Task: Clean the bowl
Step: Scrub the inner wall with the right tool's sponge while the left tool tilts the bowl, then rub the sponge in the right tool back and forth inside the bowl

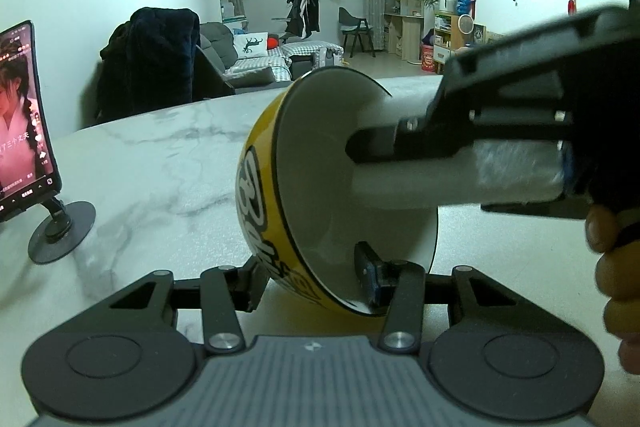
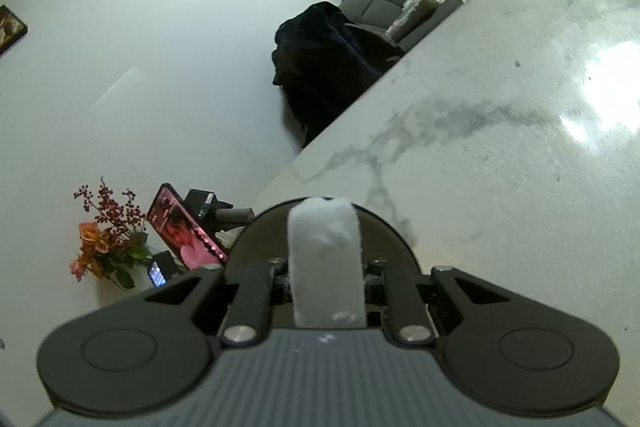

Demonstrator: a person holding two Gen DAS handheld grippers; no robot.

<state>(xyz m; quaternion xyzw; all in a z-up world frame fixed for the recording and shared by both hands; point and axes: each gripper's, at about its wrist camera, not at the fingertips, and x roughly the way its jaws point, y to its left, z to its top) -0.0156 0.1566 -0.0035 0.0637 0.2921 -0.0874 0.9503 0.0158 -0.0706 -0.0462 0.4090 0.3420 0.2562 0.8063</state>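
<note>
left gripper [image 1: 316,281] clamped tilted yellow ceramic bowl [image 1: 320,187] rim | right gripper [image 1: 372,147] held white folded cloth [image 2: 326,263] inside bowl | above marble table [image 1: 160,163]

Right claw [image 2: 326,263] clamped on white cloth [image 2: 326,259], inside bowl [image 2: 384,227], above marble table [image 2: 500,167]
</note>
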